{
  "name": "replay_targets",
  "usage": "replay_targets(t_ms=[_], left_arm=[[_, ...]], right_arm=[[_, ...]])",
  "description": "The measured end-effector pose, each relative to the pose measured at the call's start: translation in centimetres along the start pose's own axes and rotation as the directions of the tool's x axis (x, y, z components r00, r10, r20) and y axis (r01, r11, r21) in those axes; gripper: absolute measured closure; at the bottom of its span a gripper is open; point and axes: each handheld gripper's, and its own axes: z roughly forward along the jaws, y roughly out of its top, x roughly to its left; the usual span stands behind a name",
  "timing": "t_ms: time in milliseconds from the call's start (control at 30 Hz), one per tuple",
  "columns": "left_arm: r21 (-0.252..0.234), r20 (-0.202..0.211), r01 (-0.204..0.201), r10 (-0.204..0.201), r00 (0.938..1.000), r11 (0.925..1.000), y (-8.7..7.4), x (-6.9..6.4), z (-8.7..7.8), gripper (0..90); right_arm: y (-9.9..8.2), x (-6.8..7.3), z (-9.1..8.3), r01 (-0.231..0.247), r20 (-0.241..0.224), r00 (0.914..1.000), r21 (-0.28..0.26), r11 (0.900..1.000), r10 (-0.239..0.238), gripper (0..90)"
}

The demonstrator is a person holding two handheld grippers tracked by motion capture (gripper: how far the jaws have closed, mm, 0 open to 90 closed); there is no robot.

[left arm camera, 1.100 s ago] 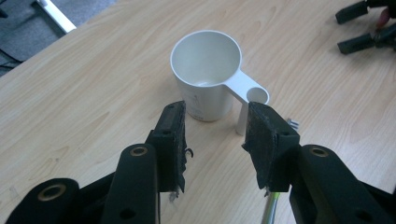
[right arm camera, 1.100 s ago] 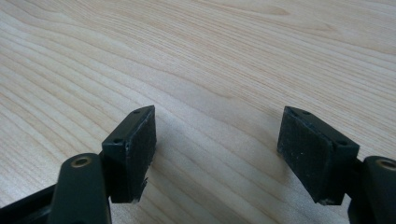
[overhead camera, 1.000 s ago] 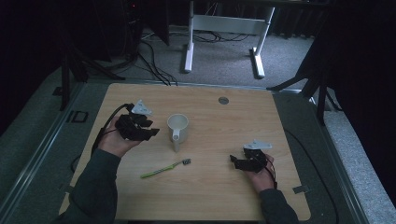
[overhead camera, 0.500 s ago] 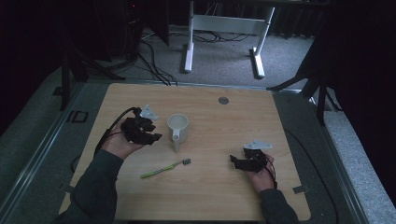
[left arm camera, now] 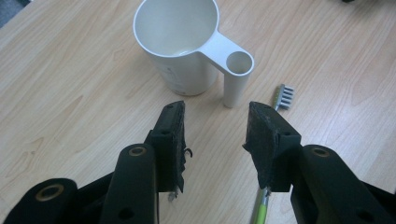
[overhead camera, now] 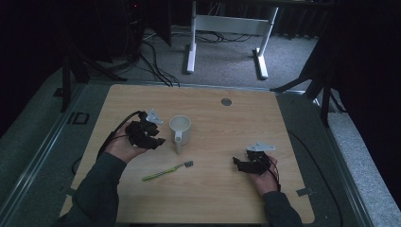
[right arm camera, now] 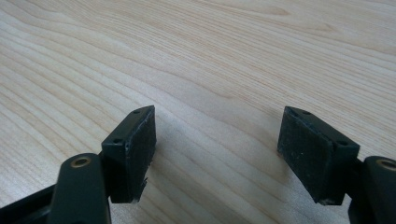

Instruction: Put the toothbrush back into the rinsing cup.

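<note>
Beside left hand-held gripper (overhead camera: 158,141), white cup (overhead camera: 180,129); toothbrush (overhead camera: 168,170) nearby

You find no readable text, label, brand or number on anything here; nothing carries legible writing.

High view dim, surroundings near black; gripper views bright, evenly lit, sharp; soft shadows under fingers (right arm camera: 133,149).
</note>
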Motion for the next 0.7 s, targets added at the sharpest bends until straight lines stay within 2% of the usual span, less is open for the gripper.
replay_targets(t_ms=[700], left_arm=[[0.049,0.024,-0.033,0.032,0.9992,0.9982,0.3,-0.7,1.1,56.9]], right_arm=[[0.0,0.0,0.0,0.0,0.0,1.0,0.0,1.0,0.0,27.5]])
